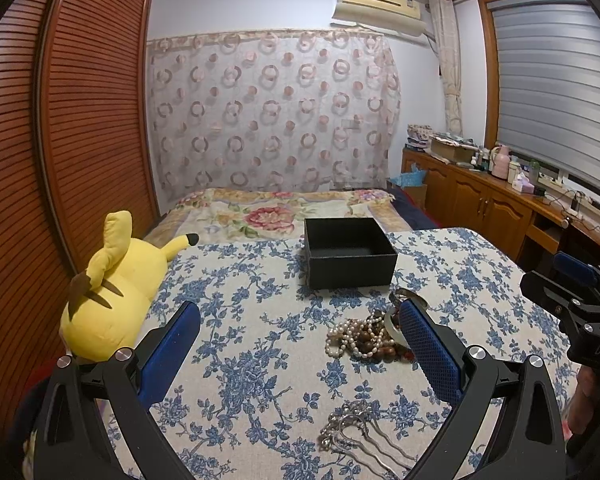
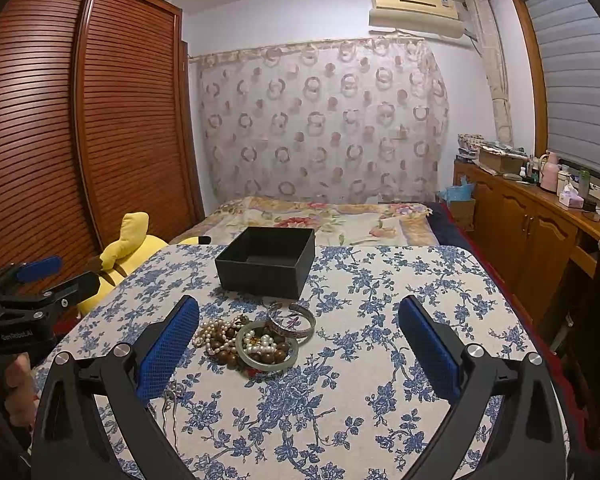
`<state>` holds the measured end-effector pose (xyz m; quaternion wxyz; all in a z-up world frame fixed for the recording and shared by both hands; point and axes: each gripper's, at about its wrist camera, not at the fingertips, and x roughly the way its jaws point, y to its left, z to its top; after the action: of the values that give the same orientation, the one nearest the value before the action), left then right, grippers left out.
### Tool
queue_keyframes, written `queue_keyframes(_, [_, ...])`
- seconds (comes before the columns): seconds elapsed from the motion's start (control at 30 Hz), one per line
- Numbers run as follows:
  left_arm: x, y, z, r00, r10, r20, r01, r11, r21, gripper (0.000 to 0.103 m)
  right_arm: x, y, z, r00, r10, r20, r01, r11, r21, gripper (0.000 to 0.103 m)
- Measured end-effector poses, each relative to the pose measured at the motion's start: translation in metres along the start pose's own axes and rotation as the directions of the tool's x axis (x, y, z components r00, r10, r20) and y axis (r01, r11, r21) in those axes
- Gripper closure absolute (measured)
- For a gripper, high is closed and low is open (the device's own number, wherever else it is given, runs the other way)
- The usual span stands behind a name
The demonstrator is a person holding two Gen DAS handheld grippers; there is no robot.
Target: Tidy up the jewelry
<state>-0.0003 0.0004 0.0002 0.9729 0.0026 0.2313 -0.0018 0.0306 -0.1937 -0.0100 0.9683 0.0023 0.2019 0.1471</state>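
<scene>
**Inspector:** State of the left gripper (image 1: pixel 300 336)?

**Assistant:** Its blue-padded fingers (image 1: pixel 430 350) are spread wide with nothing between the pads. It hangs above the desk (image 1: pixel 236 280), pointing slightly down.

**Inspector:** And the right gripper (image 2: pixel 299 336)?

**Assistant:** Likewise spread wide and holding nothing.

**Inspector:** Location of the jewelry?

**Assistant:** A heap lies on the floral cloth just in front of the black box (image 2: pixel 266 262): a pearl necklace (image 2: pixel 210 330) tangled with brown wooden beads (image 2: pixel 220 346), a pale jade bangle (image 2: pixel 266 362) resting on them, and a silver bangle (image 2: pixel 292 322) touching it on the box side. Silver hair pins (image 1: pixel 350 436) lie apart, nearer the left gripper.

**Inspector:** Box contents?

**Assistant:** Open-topped; the visible part of the floor looks bare, though the near wall hides some.

**Inspector:** Anything else?

**Assistant:** A yellow Pikachu plush (image 1: pixel 112 292) sits at the desk's left edge.
</scene>
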Motion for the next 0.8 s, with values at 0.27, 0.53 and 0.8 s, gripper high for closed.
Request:
queue_keyframes(0.27, [-0.001,-0.001,0.002,1.000,0.000,0.004,0.000,1.000,0.001,0.007,-0.001,0.000,0.000,1.000,0.001,0.001,-0.001,1.000,0.003,0.002])
queue_keyframes(0.53, [-0.008,-0.009,0.008,1.000,-0.001,0.007,0.001,1.000,0.000,0.007,-0.001,0.000,0.000,1.000,0.001,0.002,-0.001,1.000,0.003,0.002])
queue_keyframes(0.8, [-0.007,-0.007,0.009,1.000,0.000,0.008,0.000,1.000,0.001,0.007,-0.001,0.000,0.000,1.000,0.001,0.003,-0.001,1.000,0.003,0.002])
